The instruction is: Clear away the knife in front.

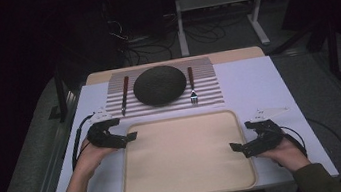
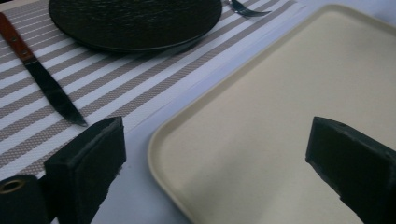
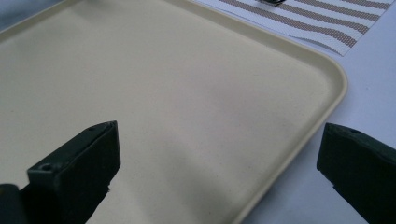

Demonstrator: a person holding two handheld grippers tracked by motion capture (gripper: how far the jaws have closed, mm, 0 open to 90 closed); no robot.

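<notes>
Tray (image 1: 185, 155) sits nearest me, at six o'clock from the plate (image 1: 160, 84). My left gripper (image 1: 131, 137) and right gripper (image 1: 235, 147) gape empty at its nine and three o'clock rims. I'd straddle each rim squarely, then close both together.

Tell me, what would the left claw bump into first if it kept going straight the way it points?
Probably the cream tray. The left claw, open and empty, points across the tray's near-left corner, with the black plate farther ahead. How high it hovers is hard to judge.
</notes>
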